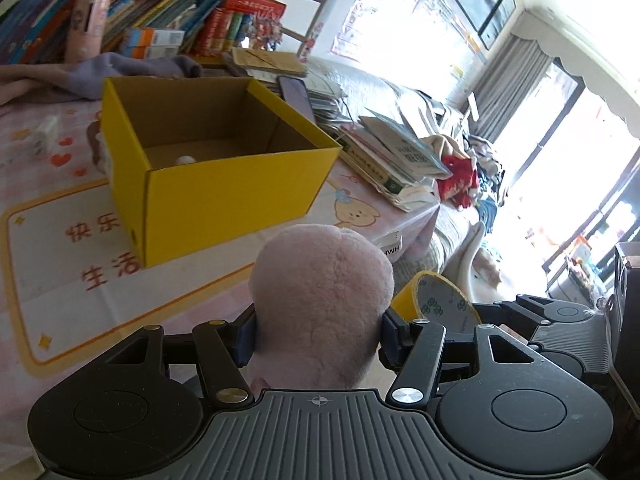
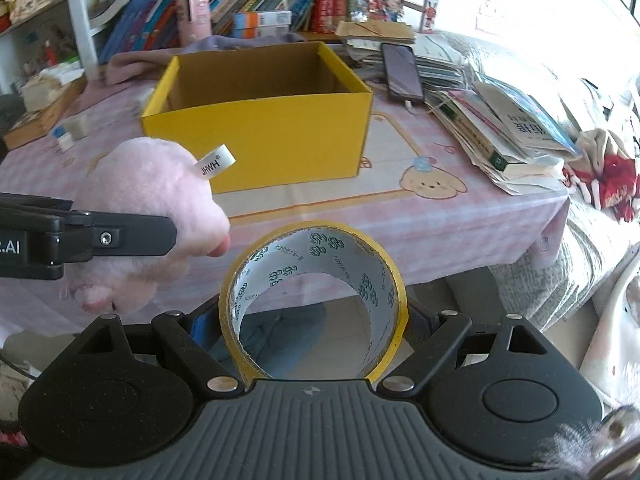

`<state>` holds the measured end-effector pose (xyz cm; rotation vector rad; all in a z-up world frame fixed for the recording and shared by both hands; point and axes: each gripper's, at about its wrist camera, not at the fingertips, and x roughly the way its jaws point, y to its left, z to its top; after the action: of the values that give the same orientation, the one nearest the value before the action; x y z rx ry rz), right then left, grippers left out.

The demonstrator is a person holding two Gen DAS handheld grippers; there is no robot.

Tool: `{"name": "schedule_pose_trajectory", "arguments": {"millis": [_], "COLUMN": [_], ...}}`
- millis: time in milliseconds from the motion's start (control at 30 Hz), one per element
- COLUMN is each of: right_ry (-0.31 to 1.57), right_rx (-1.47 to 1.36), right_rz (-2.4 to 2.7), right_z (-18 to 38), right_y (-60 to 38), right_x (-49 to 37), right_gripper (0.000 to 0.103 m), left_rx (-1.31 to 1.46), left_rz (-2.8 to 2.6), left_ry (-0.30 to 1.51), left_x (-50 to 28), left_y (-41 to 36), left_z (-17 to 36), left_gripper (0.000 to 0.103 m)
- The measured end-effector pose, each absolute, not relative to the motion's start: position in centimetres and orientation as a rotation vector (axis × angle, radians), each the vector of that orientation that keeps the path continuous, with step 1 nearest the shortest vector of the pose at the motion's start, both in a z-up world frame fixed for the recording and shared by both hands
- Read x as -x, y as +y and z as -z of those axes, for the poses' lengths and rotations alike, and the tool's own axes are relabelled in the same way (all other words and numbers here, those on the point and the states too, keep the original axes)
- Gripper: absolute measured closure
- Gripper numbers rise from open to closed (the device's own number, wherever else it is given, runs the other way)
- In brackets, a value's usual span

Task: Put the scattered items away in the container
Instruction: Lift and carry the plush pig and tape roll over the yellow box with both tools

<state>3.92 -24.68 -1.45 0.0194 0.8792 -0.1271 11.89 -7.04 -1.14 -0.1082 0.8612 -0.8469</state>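
Note:
A pink plush toy (image 1: pixel 324 300) is squeezed between the pads of my left gripper (image 1: pixel 318 332), which is shut on it near the table's front edge. The same plush toy (image 2: pixel 148 208) with its white label shows at the left of the right wrist view, clamped by the left gripper's finger (image 2: pixel 120 236). My right gripper (image 2: pixel 314 320) is shut on a roll of yellow tape (image 2: pixel 316 300), held upright off the table's front edge. The tape roll (image 1: pixel 436 300) sits just right of the plush. The open yellow box (image 1: pixel 224 160) (image 2: pixel 260 120) stands ahead on the table; a small white object (image 1: pixel 185 159) lies inside.
The table wears a pink printed cloth (image 2: pixel 440 216). Stacked books and papers (image 2: pixel 500 128) and a phone (image 2: pixel 402 72) lie right of the box. Small white items (image 2: pixel 74 130) sit to its left. A bookshelf (image 2: pixel 248 8) stands behind, a bed (image 2: pixel 592 260) at the right.

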Motion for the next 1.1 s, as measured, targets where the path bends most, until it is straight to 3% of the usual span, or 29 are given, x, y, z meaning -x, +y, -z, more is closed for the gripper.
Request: {"name": "schedule_pose_trajectory", "arguments": {"millis": [300,867,1100], "right_ry": [0.843,0.590,0.609], "right_rx": [-0.008,0.153,0.278], "right_rz": [0.114,-0.073,-0.228], "right_z": [0.9,-4.9,-3.0], "right_y": [-26.5,-28.1,-27.8], "right_x": [-6.7,-18.0,-25.1], "right_gripper": [0.017,0.017,0.017], "left_rx": [0.074,0.075,0.137], "left_rz": [0.852,0.689,0.528], "left_ry": [0.785,0.606,0.644], "left_x": [-13.7,-21.6,-26.2], "left_y": [-8.8,-10.4,-10.9], "left_z": [-0.3,-5.0,-4.6], "left_gripper": [0.044,0.044,0.044]}}
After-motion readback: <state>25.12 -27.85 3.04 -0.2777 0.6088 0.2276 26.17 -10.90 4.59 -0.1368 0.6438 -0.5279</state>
